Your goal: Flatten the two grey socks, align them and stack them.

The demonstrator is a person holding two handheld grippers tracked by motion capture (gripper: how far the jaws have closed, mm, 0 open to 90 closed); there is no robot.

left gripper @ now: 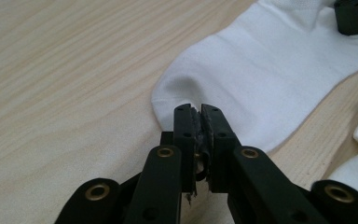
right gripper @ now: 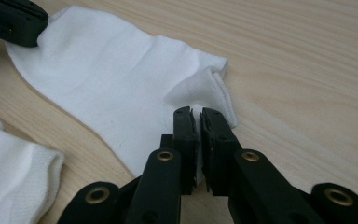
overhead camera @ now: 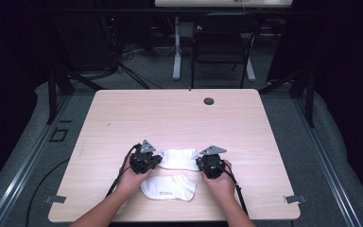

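Left gripper (left gripper: 198, 109) clamped on far sock (overhead camera: 179, 158) toe edge, right gripper (right gripper: 198, 112) on cuff. Thin bites; could slip free once lifted. Might drag near sock (overhead camera: 168, 187).

The near sock (overhead camera: 168, 187) bears small print, too tiny to read.

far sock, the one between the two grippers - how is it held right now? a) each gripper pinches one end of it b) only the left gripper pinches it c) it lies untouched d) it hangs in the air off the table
a: the left gripper is shut on one end of the far sock and the right gripper is shut on its other end, while it lies flat on the table.
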